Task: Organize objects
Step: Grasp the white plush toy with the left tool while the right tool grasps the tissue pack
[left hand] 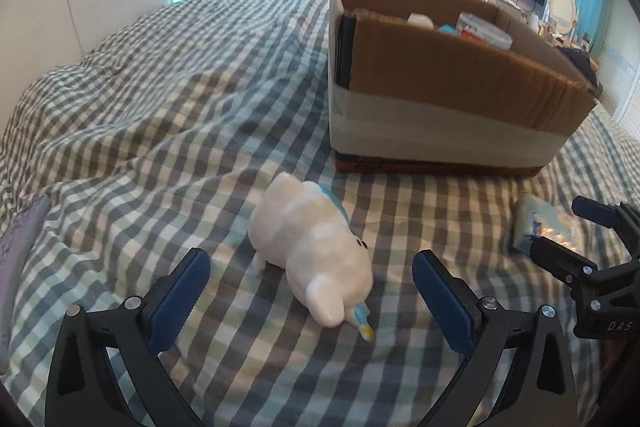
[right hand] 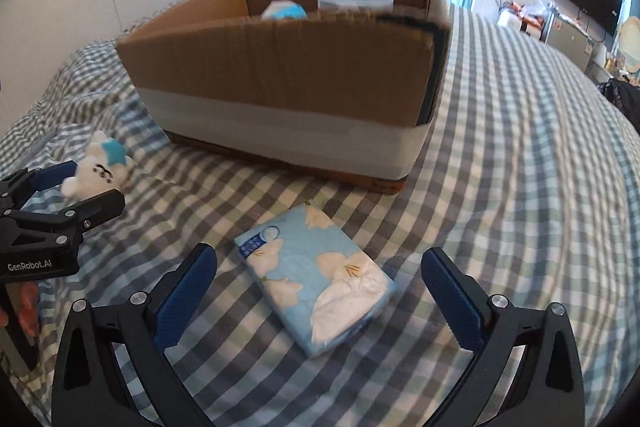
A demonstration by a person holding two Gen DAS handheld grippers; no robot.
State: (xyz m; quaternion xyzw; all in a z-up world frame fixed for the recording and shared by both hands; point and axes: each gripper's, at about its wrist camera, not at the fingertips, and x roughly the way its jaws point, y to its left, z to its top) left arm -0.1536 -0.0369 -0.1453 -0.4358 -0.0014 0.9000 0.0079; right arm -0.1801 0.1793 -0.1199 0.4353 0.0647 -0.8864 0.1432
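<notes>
Box (left hand: 440, 99) is already holding a few bits — plush toy (left hand: 312, 251) and tissue pack (right hand: 316, 279) are still sitting on the bed, left gripper (left hand: 311, 279) and right gripper (right hand: 319, 279) both hanging wide open, empty.

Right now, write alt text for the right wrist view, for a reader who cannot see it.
An open right hand-held gripper hovers over a blue floral tissue pack lying on a checked bedspread. Behind it stands an open cardboard box with items inside; at the left edge, the left hand-held gripper brackets a white plush toy.
</notes>
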